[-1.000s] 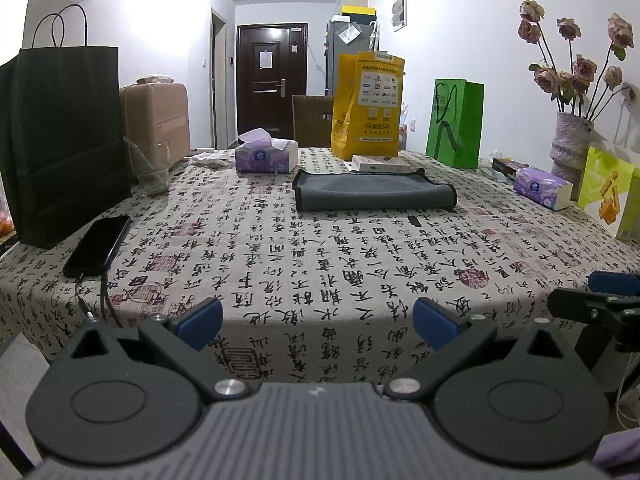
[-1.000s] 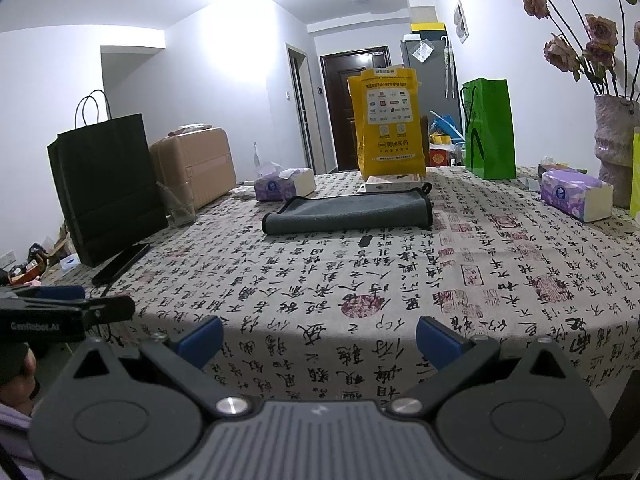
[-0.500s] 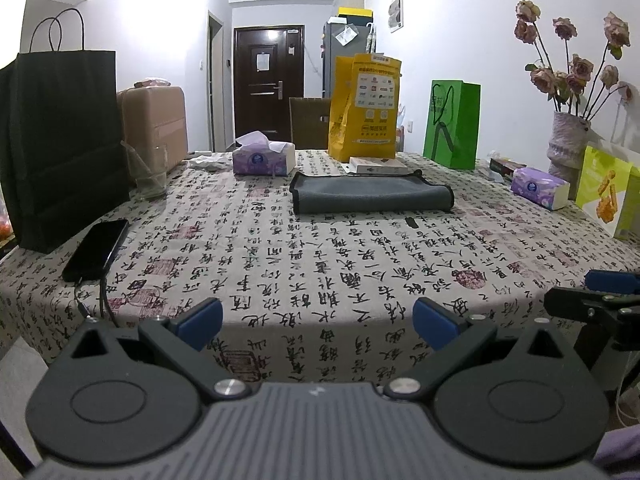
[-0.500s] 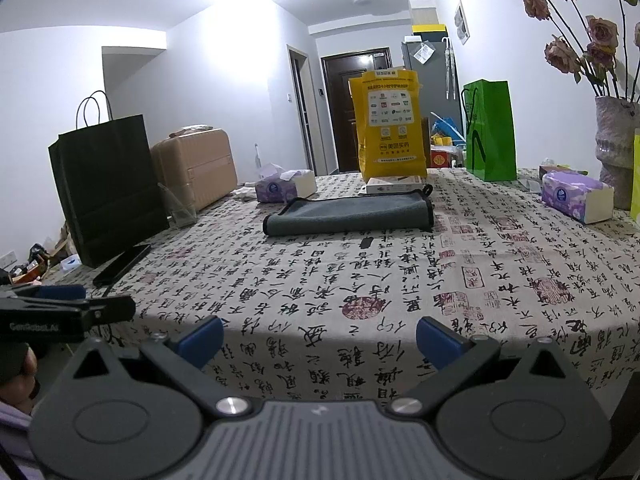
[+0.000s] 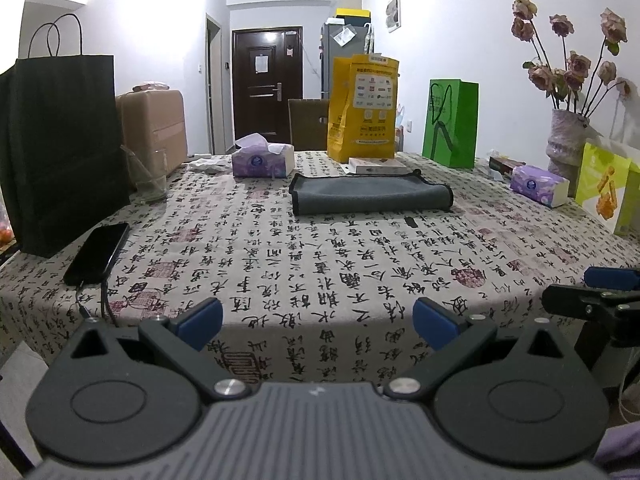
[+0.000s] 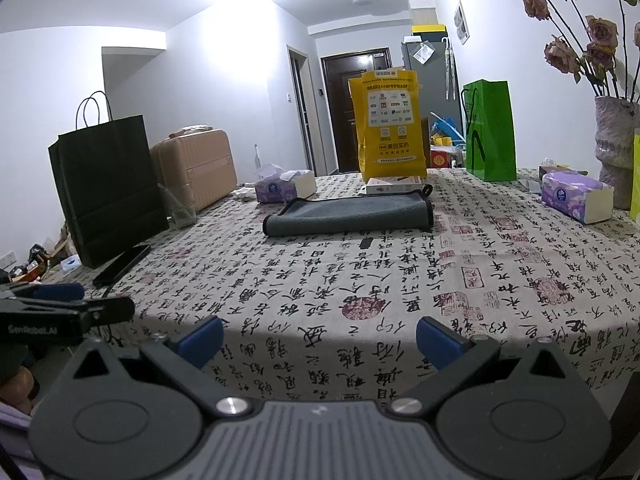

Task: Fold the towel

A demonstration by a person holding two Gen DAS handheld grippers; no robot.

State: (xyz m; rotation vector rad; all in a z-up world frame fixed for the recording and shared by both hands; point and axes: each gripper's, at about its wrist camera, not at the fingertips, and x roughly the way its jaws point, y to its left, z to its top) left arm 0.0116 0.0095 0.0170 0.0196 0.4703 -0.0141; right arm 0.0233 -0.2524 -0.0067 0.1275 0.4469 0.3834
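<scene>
Straight ahead at twelve o'clock, the grey towel [image 5: 370, 196] lies folded flat on the calligraphy tablecloth [image 5: 320, 264], well beyond my reach. My left gripper [image 5: 318, 320] and right gripper [image 6: 320, 334] both hang at the near table edge, fingers spread wide, empty. At ten o'clock lies a phone [image 5: 98, 252].

1. The towel [image 5: 370, 197] lies mid-tabletop [image 5: 280, 264], in front of a standing bag [image 5: 362, 108].
2. A phone [image 5: 98, 252] lies at the left edge, before a tall bag [image 5: 60, 140].
3. A tissue box [image 5: 262, 160] sits left of the towel; a vase [image 5: 566, 140] stands far right.
</scene>
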